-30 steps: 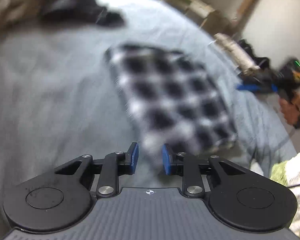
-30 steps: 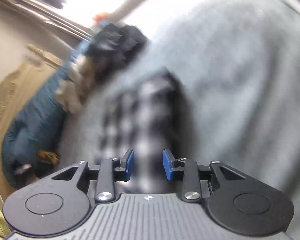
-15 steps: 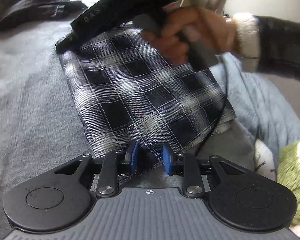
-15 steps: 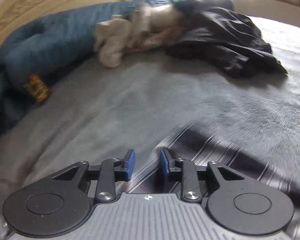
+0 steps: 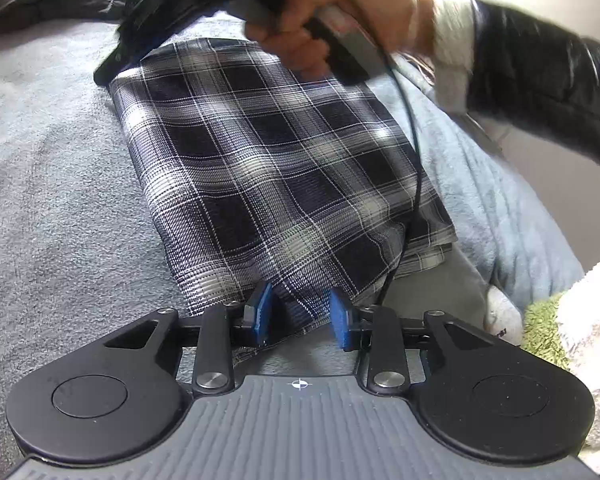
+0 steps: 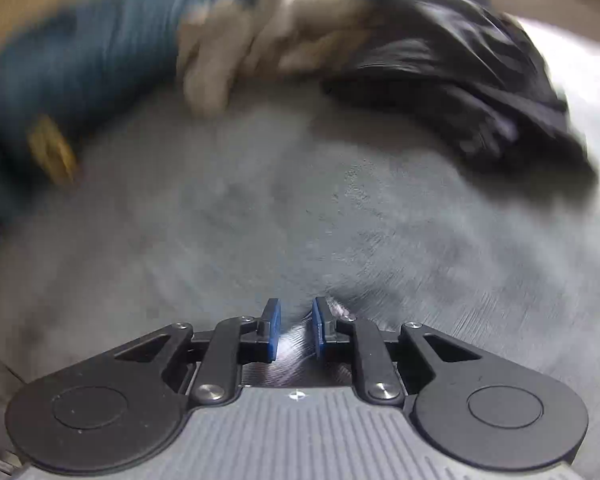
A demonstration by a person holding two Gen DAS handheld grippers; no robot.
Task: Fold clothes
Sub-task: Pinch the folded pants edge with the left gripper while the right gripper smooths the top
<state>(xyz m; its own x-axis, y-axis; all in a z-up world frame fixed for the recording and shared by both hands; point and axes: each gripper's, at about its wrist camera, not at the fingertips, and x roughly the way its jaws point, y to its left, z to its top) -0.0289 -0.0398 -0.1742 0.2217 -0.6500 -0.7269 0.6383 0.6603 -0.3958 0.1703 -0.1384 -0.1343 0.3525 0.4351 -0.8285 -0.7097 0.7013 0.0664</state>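
Observation:
A folded black-and-white plaid garment [image 5: 268, 168] lies flat on the grey blanket [image 5: 52, 208]. My left gripper [image 5: 300, 316] sits at the garment's near edge. Its jaws are opening, and the hem lies loose between the blue pads [image 5: 260, 314]. A hand [image 5: 307, 36] holds my right gripper over the garment's far left corner. In the right wrist view that gripper [image 6: 296, 326] has narrow jaws that are opening, with a strip of dark plaid [image 6: 296, 346] low between them. The view is blurred.
A black garment [image 6: 479, 80] is heaped at the far side of the bed, beside a beige cloth [image 6: 240, 40] and a blue quilt [image 6: 80, 60]. A black cable [image 5: 415, 160] trails across the plaid. A green and white fluffy cloth [image 5: 559, 320] lies at the right.
The right gripper swung in over the plaid's far corner and narrowed its jaws. The left gripper sank to the near hem, and its jaws have widened a little.

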